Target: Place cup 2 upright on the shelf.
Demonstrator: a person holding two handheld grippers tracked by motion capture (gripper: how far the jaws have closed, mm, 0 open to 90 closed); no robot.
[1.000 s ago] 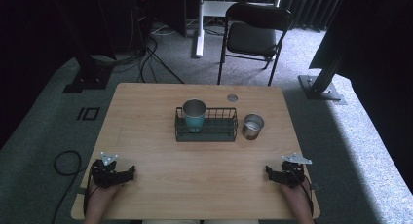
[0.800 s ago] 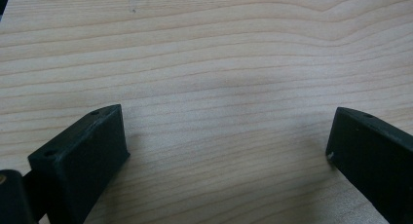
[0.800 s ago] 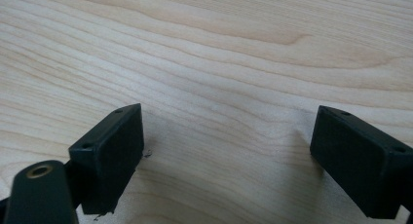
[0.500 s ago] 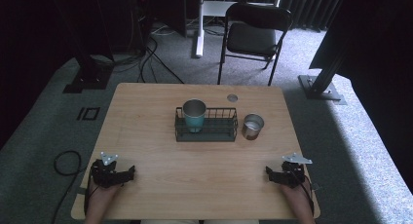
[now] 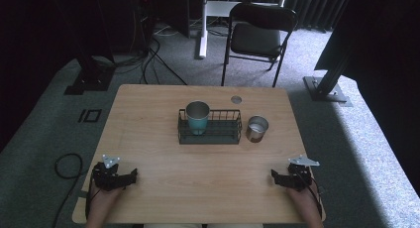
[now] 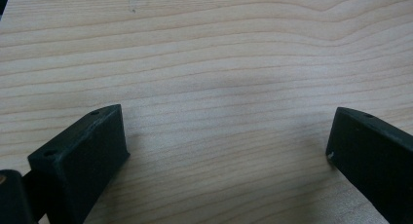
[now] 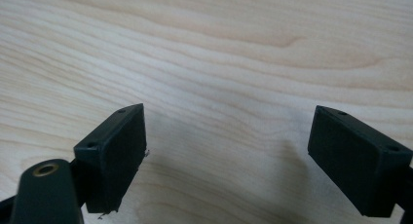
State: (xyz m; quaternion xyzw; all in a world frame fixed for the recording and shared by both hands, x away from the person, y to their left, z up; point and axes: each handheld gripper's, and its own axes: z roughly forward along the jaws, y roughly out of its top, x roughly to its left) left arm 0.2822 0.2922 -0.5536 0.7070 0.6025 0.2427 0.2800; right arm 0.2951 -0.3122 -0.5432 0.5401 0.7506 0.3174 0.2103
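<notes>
I have both grippers resting on the near edge of the desk (image 5: 148, 109), the left gripper (image 5: 130, 177) at the near left corner and the right gripper (image 5: 275, 177) at the near right, each with its jaws spread wide over bare wood and holding nothing. The things to work with sit well apart from them, toward the far middle: a teal tumbler (image 5: 197, 117) standing upright in the left end of a black wire rack (image 5: 221, 133), and a steel cup (image 5: 257, 128) upright on the desk just beside the rack's right end. As I judge it, the step in hand is the first reach. The steel cup is nearer my right gripper, so I would lift that one clear of the wood, go far and left, keep the jaws wide, and come at the cup level so I don't knock it against the rack.
</notes>
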